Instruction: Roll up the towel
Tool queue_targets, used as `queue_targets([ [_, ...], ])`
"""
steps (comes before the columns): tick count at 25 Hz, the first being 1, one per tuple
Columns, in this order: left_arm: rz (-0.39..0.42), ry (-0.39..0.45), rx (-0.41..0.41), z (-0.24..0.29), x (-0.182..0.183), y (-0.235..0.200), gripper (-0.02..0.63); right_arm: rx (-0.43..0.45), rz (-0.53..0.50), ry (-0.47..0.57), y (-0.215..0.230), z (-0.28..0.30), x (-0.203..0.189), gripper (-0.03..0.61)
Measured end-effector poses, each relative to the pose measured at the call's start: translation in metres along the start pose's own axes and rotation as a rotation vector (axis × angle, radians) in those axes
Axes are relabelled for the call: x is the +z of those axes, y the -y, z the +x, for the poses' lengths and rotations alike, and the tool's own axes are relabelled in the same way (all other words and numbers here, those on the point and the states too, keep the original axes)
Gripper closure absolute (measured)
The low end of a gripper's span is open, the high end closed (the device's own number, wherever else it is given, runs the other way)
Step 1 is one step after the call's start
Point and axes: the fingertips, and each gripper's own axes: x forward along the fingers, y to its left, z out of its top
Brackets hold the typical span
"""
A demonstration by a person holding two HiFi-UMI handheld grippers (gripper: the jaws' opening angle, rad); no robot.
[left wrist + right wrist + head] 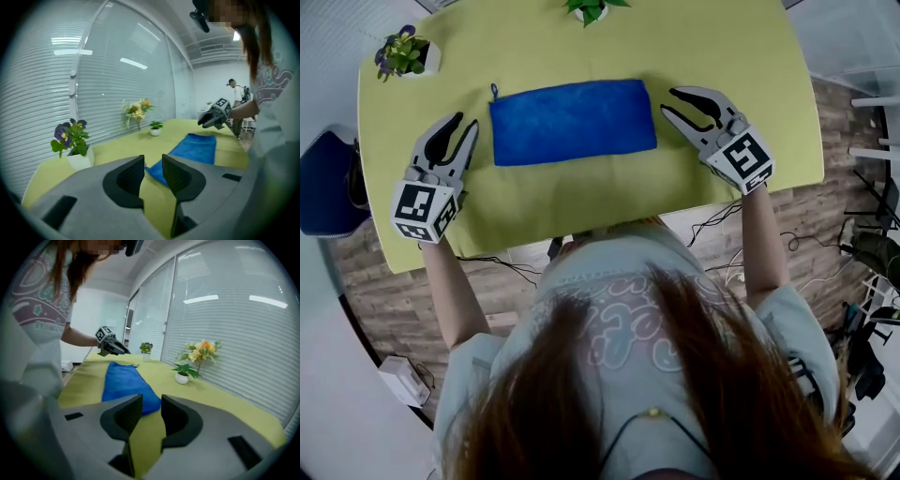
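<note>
Yellow-green worktop (581,202) with blue towel (572,120) lying flat. Beyond the towel, small green plant (587,9); off to its left, purple-flower pot (405,54).

Bright, even light; fisheye-warped edges, dark corners.

left tool (465,123) and right tool (667,101) held forward, tilted down, jaws of each slightly apart, empty

The towel (572,122) is plain deep blue on a yellow-green table (581,211). The left gripper (465,123) and right gripper (668,100) are grey with black jaw linings and black-and-white square markers. A white pot (430,58) holds purple flowers; the floor (834,122) is brown planking.
</note>
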Motion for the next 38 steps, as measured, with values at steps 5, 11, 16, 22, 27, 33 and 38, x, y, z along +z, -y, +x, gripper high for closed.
queue_targets([
  [5,0.084,-0.045,-0.277,-0.019,-0.016,0.076,0.484,0.186,-0.138,-0.073,-0.07,-0.01,-0.012,0.402],
  [11,0.174,-0.132,-0.376,-0.022,-0.041,0.107,0.483,0.178,-0.291,-0.163,-0.098,0.005,-0.026,0.405],
  [16,0.323,-0.229,-0.337,-0.012,-0.06,0.098,0.483,0.115,-0.347,-0.196,-0.095,0.011,-0.029,0.479],
  [22,0.457,-0.307,-0.293,-0.004,-0.08,0.091,0.566,0.071,-0.369,-0.218,-0.096,0.011,-0.032,0.532],
  [27,0.462,-0.287,-0.273,-0.013,-0.078,0.095,0.589,0.021,-0.38,-0.223,-0.098,0.002,-0.03,0.549],
  [33,0.441,-0.248,-0.268,-0.038,-0.08,0.108,0.591,-0.029,-0.343,-0.222,-0.114,-0.017,-0.034,0.551],
  [38,0.455,-0.248,-0.291,-0.059,-0.09,0.13,0.591,-0.048,-0.336,-0.236,-0.139,-0.03,-0.04,0.551],
])
